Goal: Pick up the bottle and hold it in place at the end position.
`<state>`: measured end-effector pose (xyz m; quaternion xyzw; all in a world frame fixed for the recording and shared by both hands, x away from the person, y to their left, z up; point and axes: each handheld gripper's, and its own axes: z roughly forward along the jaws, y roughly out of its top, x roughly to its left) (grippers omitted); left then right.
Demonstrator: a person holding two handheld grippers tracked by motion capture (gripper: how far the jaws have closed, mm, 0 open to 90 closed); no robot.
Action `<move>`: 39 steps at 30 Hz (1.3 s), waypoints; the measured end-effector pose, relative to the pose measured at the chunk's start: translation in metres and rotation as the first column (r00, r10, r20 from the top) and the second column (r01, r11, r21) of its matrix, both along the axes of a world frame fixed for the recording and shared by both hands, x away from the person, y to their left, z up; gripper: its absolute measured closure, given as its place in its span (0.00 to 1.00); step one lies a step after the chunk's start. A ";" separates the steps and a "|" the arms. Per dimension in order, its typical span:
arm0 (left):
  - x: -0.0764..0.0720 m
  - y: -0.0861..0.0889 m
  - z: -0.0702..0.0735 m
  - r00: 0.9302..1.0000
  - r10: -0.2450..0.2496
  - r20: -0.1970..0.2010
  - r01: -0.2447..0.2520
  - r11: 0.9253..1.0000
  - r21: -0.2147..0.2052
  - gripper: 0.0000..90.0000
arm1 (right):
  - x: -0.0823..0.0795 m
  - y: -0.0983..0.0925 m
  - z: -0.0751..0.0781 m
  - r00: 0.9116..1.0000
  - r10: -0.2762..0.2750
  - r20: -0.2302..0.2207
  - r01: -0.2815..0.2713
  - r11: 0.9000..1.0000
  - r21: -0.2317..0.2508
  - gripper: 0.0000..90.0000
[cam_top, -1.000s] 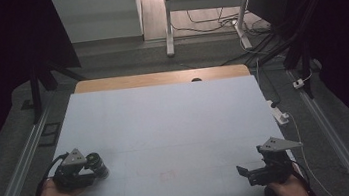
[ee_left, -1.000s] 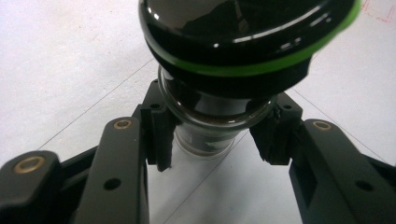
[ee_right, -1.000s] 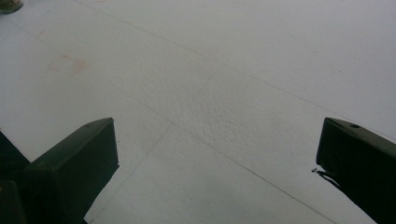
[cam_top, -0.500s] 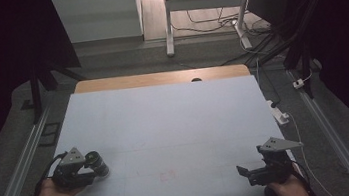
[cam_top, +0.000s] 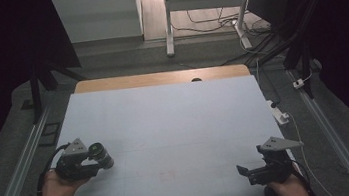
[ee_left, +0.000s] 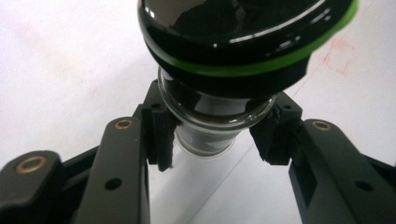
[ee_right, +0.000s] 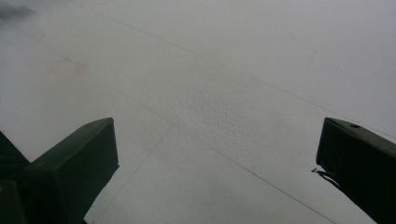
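Observation:
A small glass jar (ee_left: 212, 109) with a black lid (ee_left: 233, 32) ringed in green lies sideways between the jaws of my left gripper (ee_left: 215, 140), and the pads press on its glass neck. From above, that left gripper (cam_top: 92, 161) hangs a little over the near left of the pale table mat (cam_top: 175, 123), with the jar (cam_top: 101, 156) pointing right. My right gripper (cam_top: 244, 171) rests at the near right corner. Its jaws stand wide apart over bare mat, with nothing between them, as the right gripper (ee_right: 217, 158) view shows.
A wooden strip (cam_top: 160, 78) runs along the mat's far edge. A white power strip (cam_top: 279, 114) and cable lie just off the right edge. Metal rails (cam_top: 18, 172) flank the table on both sides. Faint red marks (cam_top: 168, 175) sit near the mat's front middle.
My left gripper has risen slightly with the jar and drifted a little away from the near edge. The right gripper has stayed where it was.

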<state>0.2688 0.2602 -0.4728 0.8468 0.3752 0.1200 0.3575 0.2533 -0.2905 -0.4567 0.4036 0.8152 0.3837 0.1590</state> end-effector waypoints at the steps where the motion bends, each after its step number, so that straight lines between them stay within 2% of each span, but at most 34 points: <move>1: 0.002 -0.002 0.002 1.000 -0.004 -0.001 0.004 1.000 -0.002 0.60 | 0.000 0.000 0.000 1.000 0.000 0.000 0.000 1.000 0.000 0.00; 3: 0.008 -0.007 0.006 1.000 -0.015 -0.001 0.015 1.000 -0.007 0.60 | 0.000 0.000 0.000 1.000 0.001 -0.001 -0.001 1.000 0.002 0.00; 13: 0.037 -0.042 0.021 0.996 -0.094 -0.001 0.094 0.995 0.021 0.60 | 0.001 -0.001 0.000 1.000 -0.004 -0.005 0.004 1.000 0.007 0.00; 18: 0.049 -0.054 0.025 0.994 -0.108 -0.002 0.108 0.994 0.028 0.60 | 0.001 -0.001 0.000 1.000 -0.004 -0.006 0.004 1.000 0.007 0.00; 25: 0.070 -0.075 0.028 0.987 -0.160 -0.003 0.160 0.987 0.015 0.60 | 0.001 -0.001 0.000 1.000 -0.002 -0.007 0.002 1.000 0.008 0.00; 39: 0.104 -0.114 0.029 0.977 -0.213 -0.003 0.213 0.977 0.029 0.60 | 0.002 0.000 0.000 1.000 -0.003 -0.009 0.003 1.000 0.004 0.00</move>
